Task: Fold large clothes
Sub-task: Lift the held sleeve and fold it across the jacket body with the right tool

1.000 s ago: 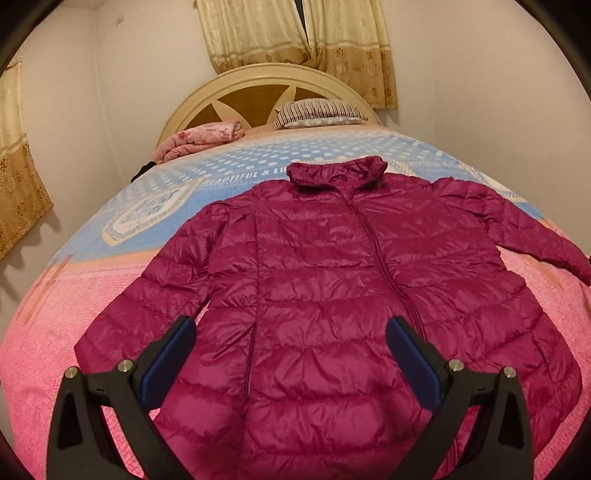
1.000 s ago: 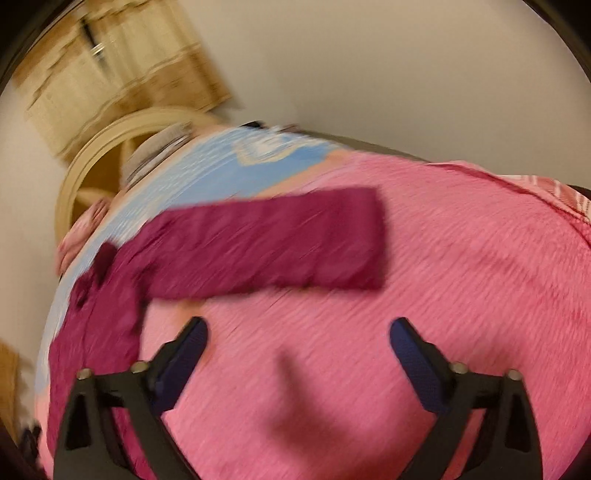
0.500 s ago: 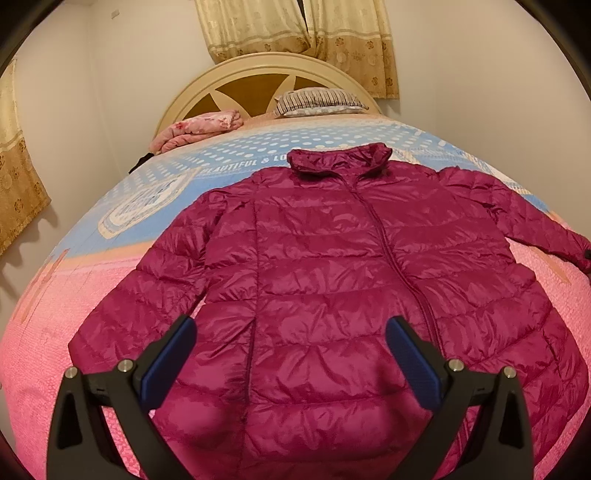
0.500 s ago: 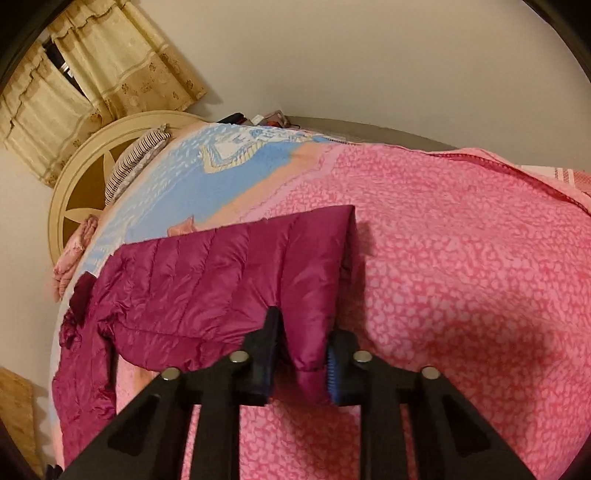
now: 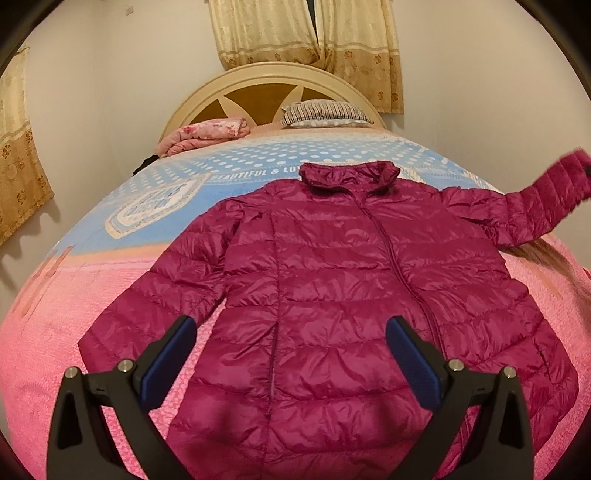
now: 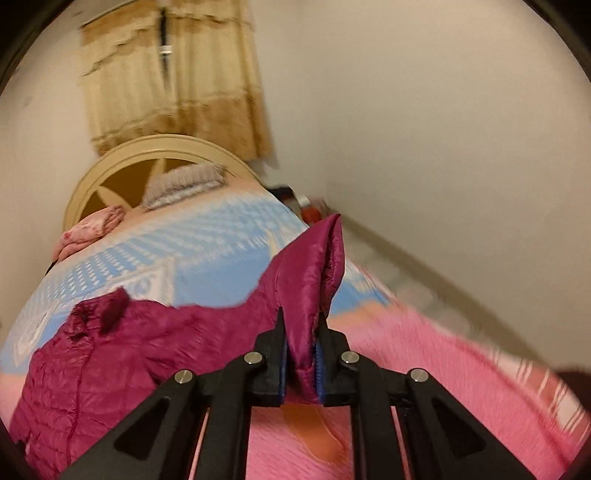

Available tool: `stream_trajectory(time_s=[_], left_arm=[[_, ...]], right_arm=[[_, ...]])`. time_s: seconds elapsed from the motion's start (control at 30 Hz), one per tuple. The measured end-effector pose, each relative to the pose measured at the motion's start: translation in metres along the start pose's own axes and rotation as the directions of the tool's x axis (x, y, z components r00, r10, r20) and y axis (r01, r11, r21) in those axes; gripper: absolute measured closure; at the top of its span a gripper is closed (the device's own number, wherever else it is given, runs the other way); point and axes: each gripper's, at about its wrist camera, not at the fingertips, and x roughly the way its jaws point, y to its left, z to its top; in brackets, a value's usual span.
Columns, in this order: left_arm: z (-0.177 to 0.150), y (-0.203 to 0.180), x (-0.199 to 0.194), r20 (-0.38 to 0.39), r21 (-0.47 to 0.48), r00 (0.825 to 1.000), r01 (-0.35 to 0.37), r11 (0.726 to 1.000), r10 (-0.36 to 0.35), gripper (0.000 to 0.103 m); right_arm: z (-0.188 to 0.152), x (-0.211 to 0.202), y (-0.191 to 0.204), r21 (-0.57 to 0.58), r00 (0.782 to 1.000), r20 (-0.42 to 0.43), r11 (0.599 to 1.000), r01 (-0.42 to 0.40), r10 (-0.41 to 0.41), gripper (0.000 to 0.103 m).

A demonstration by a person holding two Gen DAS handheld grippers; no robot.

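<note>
A magenta puffer jacket [image 5: 351,288] lies front up on the bed, collar toward the headboard, zipper closed. My left gripper [image 5: 291,354] is open and empty, hovering above the jacket's lower hem. My right gripper [image 6: 300,363] is shut on the cuff of the jacket's right sleeve [image 6: 314,280] and holds it lifted off the bed. In the left wrist view that sleeve [image 5: 546,195] rises at the far right. The left sleeve [image 5: 155,299] lies flat on the bed.
The bed has a pink and blue cover [image 5: 66,332]. A striped pillow [image 5: 325,114] and a folded pink blanket [image 5: 207,134] lie by the cream headboard [image 5: 273,81]. Walls stand close on both sides. Curtains [image 5: 306,33] hang behind.
My right gripper closed on the right sleeve's cuff and lifted it off the bed. My left gripper moved slightly over the jacket's hem and stayed open.
</note>
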Motion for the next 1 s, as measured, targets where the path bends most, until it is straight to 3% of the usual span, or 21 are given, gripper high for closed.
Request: stream_trajectory(time_s=[0.2, 0.43, 0.67, 1.0], left_arm=[[-0.003, 0.015, -0.001, -0.003, -0.012, 1.000, -0.009, 1.000, 0.009, 0.000], [-0.005, 0.035, 0.000, -0.003, -0.037, 1.000, -0.020, 0.999, 0.020, 0.000], [-0.006, 0.052, -0.002, -0.007, -0.058, 0.999, -0.039, 0.998, 0.039, 0.000], [-0.004, 0.070, 0.004, -0.022, -0.088, 0.998, -0.056, 0.995, 0.054, 0.000]], right_arm=[[0.021, -0.030, 0.079, -0.187, 0.993, 0.074, 0.979, -0.075, 0.090, 0.093], [0.020, -0.050, 0.168, -0.351, 0.972, 0.104, 0.922, -0.164, 0.212, 0.093], [0.000, -0.045, 0.238, -0.441, 0.946, 0.072, 0.861, -0.255, 0.317, 0.093], [-0.050, -0.027, 0.290, -0.539, 0.921, -0.027, 0.770, -0.341, 0.389, 0.093]])
